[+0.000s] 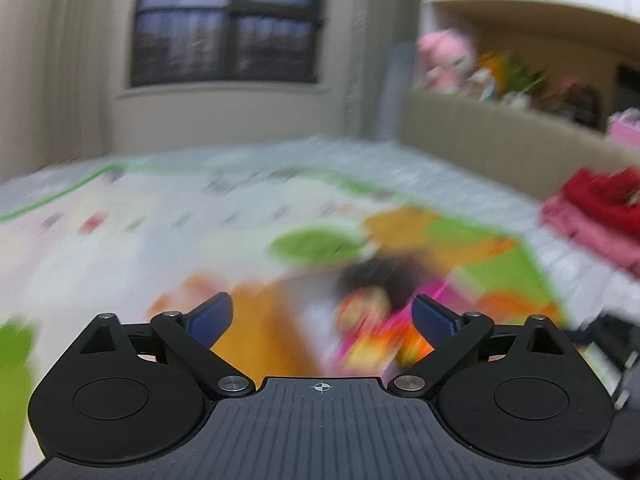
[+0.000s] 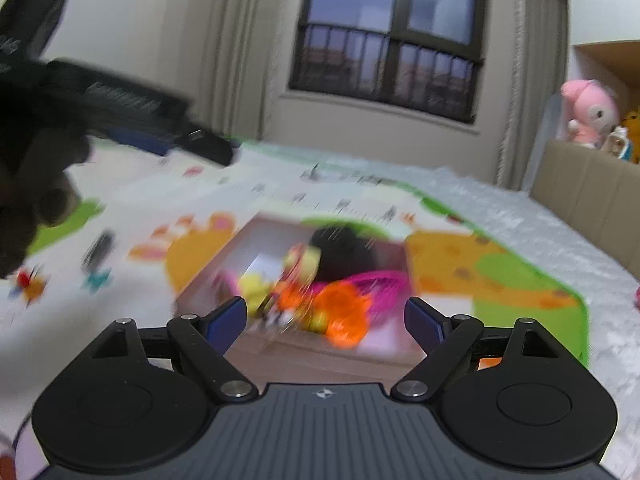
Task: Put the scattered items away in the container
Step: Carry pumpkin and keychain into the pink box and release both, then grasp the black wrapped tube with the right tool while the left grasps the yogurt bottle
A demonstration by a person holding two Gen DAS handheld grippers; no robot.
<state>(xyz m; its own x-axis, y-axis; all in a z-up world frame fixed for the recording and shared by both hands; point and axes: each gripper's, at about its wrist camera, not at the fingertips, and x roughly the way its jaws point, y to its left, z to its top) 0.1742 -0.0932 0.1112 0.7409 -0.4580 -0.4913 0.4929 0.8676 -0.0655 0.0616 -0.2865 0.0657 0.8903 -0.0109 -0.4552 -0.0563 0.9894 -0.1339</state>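
Observation:
Both views are motion-blurred. A shallow box (image 2: 256,240) with pale walls sits on the play mat and holds several toys: a black round one (image 2: 344,252), a yellow one (image 2: 256,286), an orange one (image 2: 344,312) and a pink basket-like one (image 2: 380,284). My right gripper (image 2: 324,320) is open and empty just above the box's near edge. My left gripper (image 1: 322,316) is open and empty, with the same blurred toys (image 1: 372,320) ahead of it. The left gripper (image 2: 120,120) also shows in the right wrist view, raised at the upper left.
A colourful play mat (image 2: 500,280) covers the bed. A small dark item (image 2: 98,250) lies on the mat left of the box. Folded red and pink clothes (image 1: 600,216) lie at the right. A padded headboard (image 1: 500,148) with plush toys (image 2: 588,112) stands behind.

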